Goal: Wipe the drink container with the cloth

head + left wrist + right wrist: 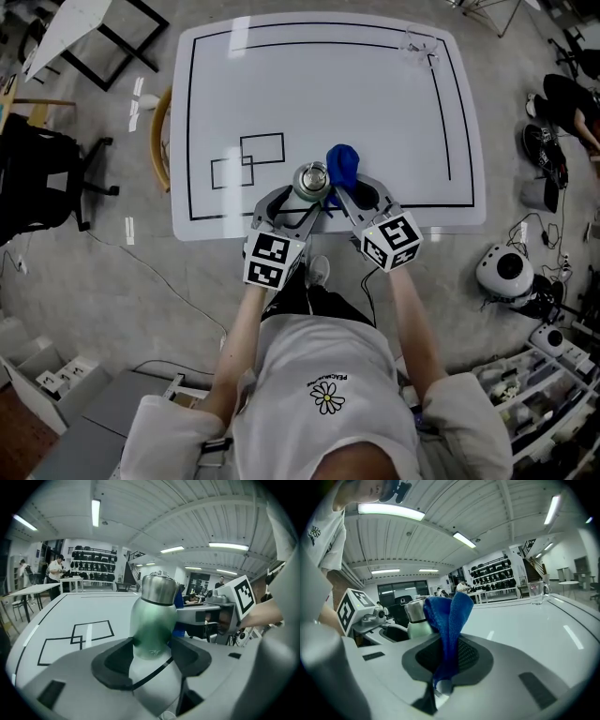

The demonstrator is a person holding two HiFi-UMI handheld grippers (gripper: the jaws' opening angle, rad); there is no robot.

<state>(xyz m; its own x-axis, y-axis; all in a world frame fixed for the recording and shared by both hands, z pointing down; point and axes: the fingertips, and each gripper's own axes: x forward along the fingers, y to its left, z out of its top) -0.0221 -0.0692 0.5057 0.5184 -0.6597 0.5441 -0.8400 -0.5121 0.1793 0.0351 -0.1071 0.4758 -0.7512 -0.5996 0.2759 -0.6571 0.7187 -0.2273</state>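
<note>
Head view: white tabletop (pixel 394 112) with a black border line. The drink container (pixel 311 180), green body and steel cap, stands upright at the near edge, about mid-length. The left gripper (pixel 298 202) reaches in over that edge, with one jaw on each side of the container. The right gripper (pixel 356 197) sits just beside it on the right, carrying the blue cloth (pixel 342 164). The cloth's bunched top is right next to the cap; contact not resolvable here. Two overlapping black outlined rectangles (pixel 248 159) lie left of the container. A clear glass (pixel 419 44) stands near the far right corner.

Left gripper view: both dark pads press the container's lower body, one per side, so the claw is clamped on it. The container is upright. A strip of blue cloth shows behind its neck on the right.

Right gripper view: jaws closed together on the cloth, which stands up in a fold from between the pads. The container's cap and shoulder show just left of and behind the fold. The glass stands well apart, toward the far edge.
</note>
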